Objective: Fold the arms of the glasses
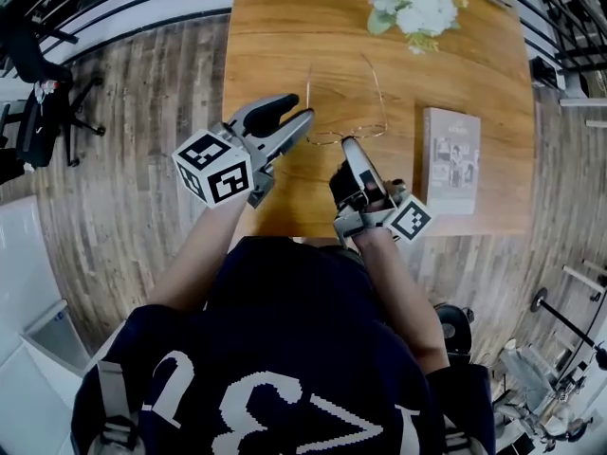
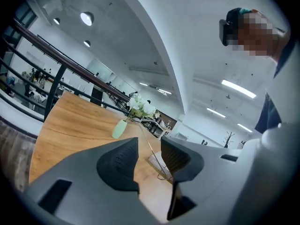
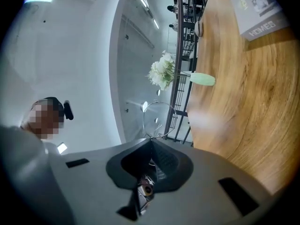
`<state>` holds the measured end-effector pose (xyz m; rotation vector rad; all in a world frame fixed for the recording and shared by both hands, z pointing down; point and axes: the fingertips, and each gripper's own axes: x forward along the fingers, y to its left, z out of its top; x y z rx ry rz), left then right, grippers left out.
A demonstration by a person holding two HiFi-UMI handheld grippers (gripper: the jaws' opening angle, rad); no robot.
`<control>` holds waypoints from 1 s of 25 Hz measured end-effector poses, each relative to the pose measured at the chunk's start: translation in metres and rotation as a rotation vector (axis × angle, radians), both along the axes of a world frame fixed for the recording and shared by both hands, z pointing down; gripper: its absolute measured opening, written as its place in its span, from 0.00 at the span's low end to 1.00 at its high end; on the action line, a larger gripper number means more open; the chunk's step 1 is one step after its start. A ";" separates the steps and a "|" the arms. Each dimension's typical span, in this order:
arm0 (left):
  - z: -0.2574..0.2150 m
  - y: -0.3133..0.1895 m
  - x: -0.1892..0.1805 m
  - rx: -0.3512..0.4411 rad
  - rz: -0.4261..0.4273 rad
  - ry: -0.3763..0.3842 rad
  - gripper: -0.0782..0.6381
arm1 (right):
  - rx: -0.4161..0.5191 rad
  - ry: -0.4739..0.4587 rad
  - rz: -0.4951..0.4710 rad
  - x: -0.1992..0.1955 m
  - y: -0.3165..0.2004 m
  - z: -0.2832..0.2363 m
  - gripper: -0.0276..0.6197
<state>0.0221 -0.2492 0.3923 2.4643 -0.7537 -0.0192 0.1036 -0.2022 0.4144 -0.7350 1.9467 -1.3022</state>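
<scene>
Head view showed the glasses (image 1: 343, 137) over the near part of the table (image 1: 285, 27), their front bar lying across the tips of both grippers and their two arms spread open, running straight away from the jaws toward the flower vase (image 1: 414, 3). The right gripper (image 1: 351, 146) had its jaws closed on the front of the frame. In the right gripper view (image 3: 151, 143) the pads met on the rim, with one round lens (image 3: 159, 120) standing just beyond their tips.

The left gripper (image 1: 303, 108) stood just to the left of that grip, jaws apart and holding nothing. In the left gripper view (image 2: 150, 150) the thin wire of the nearer arm (image 2: 145, 138) ran through the gap ahead of the pads, with no pad seen to touch it, its long axis lying close to the line the jaws pointed along.

By my judgement that arm was the left gripper's to take, being far nearer to it. The fold called for closing on the wire or nudging it sideways toward the right jaws, which served as the anchor. A book (image 1: 451, 159) lay well off to the right.
</scene>
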 end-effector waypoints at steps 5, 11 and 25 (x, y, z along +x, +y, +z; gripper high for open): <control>-0.001 0.002 -0.001 -0.045 0.022 0.046 0.17 | 0.008 0.001 -0.019 -0.003 0.004 -0.006 0.08; 0.001 0.006 0.007 -0.088 0.081 0.089 0.15 | 0.004 0.006 -0.032 -0.005 0.007 -0.007 0.08; 0.008 0.039 0.060 -0.276 0.491 0.177 0.15 | 0.012 0.024 -0.057 -0.003 0.015 -0.011 0.08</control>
